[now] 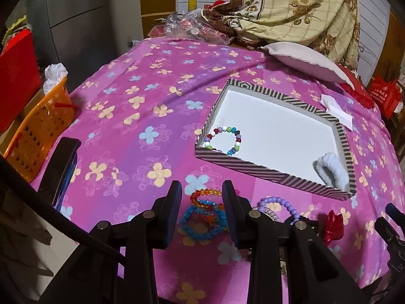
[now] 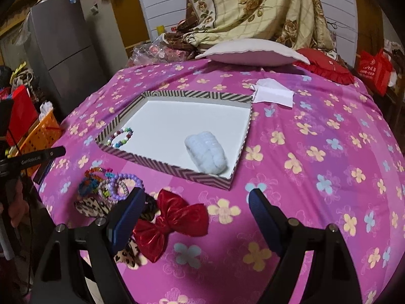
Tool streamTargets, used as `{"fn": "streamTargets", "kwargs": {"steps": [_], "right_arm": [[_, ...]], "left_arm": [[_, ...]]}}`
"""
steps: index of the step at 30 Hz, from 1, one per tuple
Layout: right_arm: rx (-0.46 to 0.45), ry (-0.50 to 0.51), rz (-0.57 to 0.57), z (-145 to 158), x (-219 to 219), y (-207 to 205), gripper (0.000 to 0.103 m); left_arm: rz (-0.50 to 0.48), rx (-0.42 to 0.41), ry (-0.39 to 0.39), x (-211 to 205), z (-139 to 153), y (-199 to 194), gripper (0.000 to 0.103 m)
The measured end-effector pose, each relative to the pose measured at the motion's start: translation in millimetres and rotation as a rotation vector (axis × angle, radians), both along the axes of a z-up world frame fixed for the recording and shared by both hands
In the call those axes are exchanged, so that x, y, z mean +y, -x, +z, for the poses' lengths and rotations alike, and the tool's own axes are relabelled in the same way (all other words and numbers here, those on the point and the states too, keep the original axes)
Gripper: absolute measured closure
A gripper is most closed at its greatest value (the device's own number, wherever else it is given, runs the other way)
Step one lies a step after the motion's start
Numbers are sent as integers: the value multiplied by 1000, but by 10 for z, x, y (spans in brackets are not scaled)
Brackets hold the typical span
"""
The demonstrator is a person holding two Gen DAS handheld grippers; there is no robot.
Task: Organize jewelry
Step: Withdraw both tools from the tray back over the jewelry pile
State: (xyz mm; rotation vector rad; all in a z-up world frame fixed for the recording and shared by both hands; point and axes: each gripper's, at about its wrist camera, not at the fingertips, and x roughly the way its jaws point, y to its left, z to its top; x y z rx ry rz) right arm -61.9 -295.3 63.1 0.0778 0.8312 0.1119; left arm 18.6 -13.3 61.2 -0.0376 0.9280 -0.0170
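Hovering over the bracelet pile, my left tongs stand parted, nothing between them, perhaps just above the beads. My right tongs gape wide near the red bow. One beaded bracelet and a white scrunchie lie inside the striped tray.

Box sits mid-bed, open side up. Inside box: bead bracelet in near-left corner, fluffy scrunchie toward near-right corner, well apart. Before box, on bed: bracelet pile at left, bow just right of pile. Folded tissue beside box's far-right corner. Pillow behind box at bed's far end; blanket heap behind pillow. Basket off bed's left edge. Phone on bed's near-left edge.
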Motion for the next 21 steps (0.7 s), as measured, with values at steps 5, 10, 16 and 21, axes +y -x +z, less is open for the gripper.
{"fn": "streamTargets", "kwargs": {"steps": [5,10,16,21], "right_arm": [[24,52,40,-7,165,-6,16],[37,75,45,7,230,-14,15],[70,137,29,-39,174,26,15],[104,83,11,-140,5,101,15]], "left_arm": [[-6,6,28,17,-34,3,55],[-12,7,49,59,-64,9,55],[-21,41,128,225,-113,-17,55],[-2,81,211,477,-196,-51,55]]}}
